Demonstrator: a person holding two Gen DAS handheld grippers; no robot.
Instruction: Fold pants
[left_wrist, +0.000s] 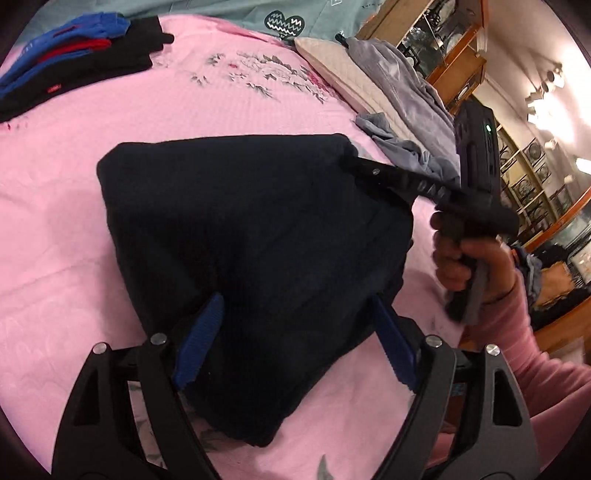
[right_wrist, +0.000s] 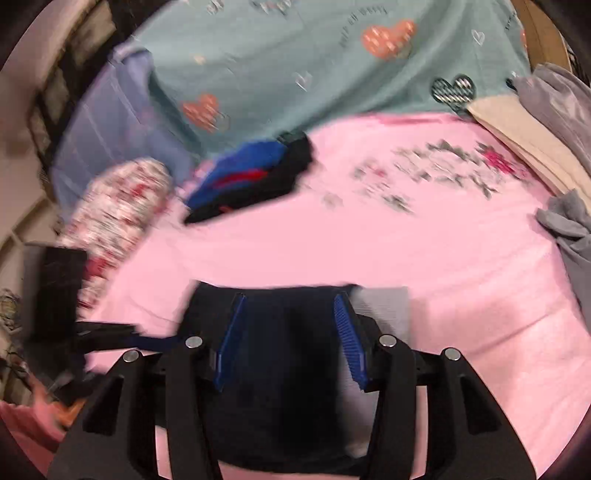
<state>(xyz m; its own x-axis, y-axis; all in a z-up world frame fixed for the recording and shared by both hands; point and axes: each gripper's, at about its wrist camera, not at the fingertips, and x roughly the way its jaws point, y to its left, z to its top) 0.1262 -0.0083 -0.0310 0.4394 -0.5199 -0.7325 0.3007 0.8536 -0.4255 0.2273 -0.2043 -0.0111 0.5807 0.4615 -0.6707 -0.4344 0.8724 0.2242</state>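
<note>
Dark navy pants (left_wrist: 251, 236), folded into a compact bundle, lie on the pink bedsheet (left_wrist: 184, 110). Left gripper (left_wrist: 291, 332): jaws apart, straddling the bundle's near edge. Right gripper (right_wrist: 291, 332): jaws apart, pants between them. A stack of folded clothes (left_wrist: 74, 62) lies well beyond the jaws.

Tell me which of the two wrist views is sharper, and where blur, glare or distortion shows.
Left wrist view: sharp; the dark pants show weave and the bedsheet its print, though ceiling lamps blow out and the fisheye bends the shelves. Right wrist view: motion-blurred throughout; the folded clothes and floral print are smeared, and the pants are a featureless dark mass.
</note>
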